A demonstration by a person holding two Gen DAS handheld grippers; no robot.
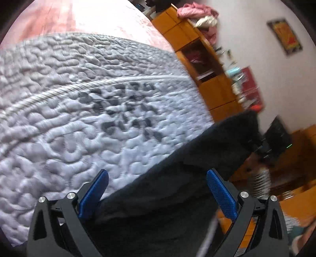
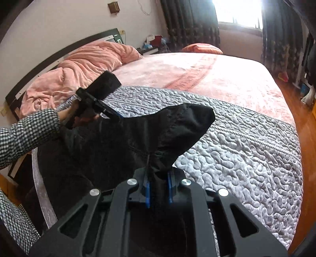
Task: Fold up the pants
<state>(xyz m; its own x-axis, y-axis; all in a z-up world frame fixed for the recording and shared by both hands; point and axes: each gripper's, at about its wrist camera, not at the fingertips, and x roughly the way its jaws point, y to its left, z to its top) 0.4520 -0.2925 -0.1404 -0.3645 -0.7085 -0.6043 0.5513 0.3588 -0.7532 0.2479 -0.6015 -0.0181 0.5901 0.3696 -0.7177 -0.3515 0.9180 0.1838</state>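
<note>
The black pants lie bunched on the grey quilted cover near the bed's front left edge. My right gripper is shut on a fold of them, and the cloth rises from its blue pads into a lifted peak. In the left wrist view the left gripper stands wide open over the pants. Cloth lies between and below its blue pads, which do not press on it. A hand in a checked sleeve holds that left gripper beside the pants.
A pink bed sheet lies beyond the quilt, with a crumpled pink blanket at the headboard. Wooden cabinets with clothes on top stand past the bed's edge. Curtains and a bright window are at the back, with wooden floor at right.
</note>
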